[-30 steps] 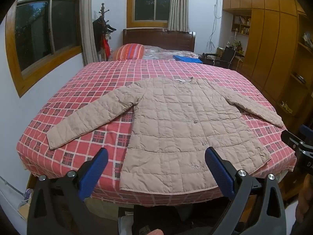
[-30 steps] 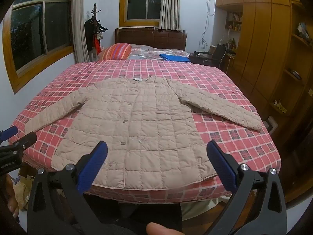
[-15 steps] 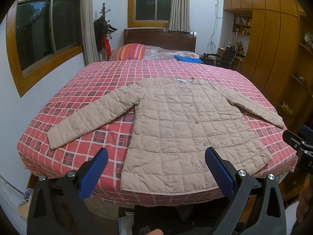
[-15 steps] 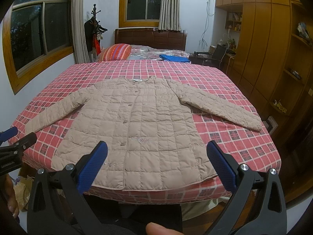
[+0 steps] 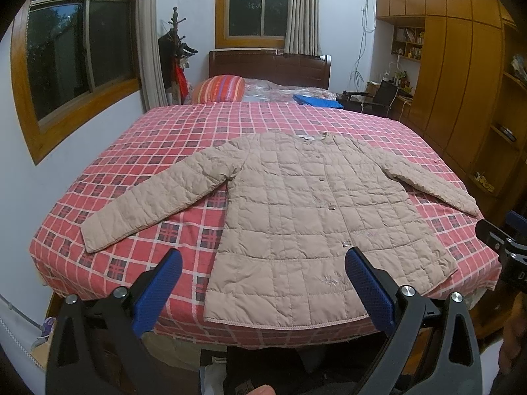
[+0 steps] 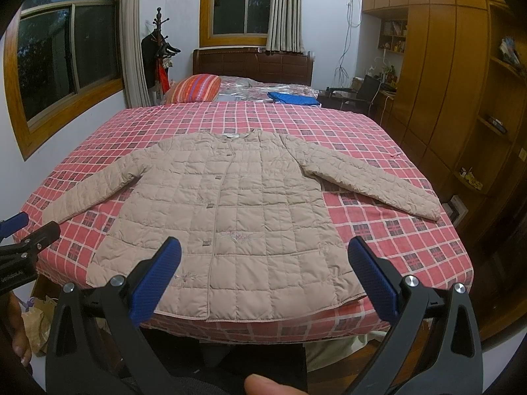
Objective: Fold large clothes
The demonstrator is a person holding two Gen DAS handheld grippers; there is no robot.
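A beige quilted jacket (image 5: 306, 217) (image 6: 230, 217) lies flat and buttoned on the red checked bed, front up, collar toward the headboard, hem at the near edge. Both sleeves (image 5: 148, 204) (image 6: 372, 177) spread out to the sides. My left gripper (image 5: 263, 276) hovers open before the hem's left part, nothing between its blue pads (image 5: 158, 293). Also open and empty, my right gripper (image 6: 263, 273) is held above the hem's right part. Each gripper shows at the edge of the other's view.
The bed (image 5: 138, 151) fills the room's middle, with a striped pillow (image 5: 219, 89) and a blue folded item (image 5: 318, 101) near the dark headboard. A coat rack (image 6: 158, 49) stands at the back left. Wooden wardrobes and shelves (image 6: 454, 82) line the right wall. Windows are on the left.
Both views have shifted very slightly; the jacket lies as before and both grippers stay open.
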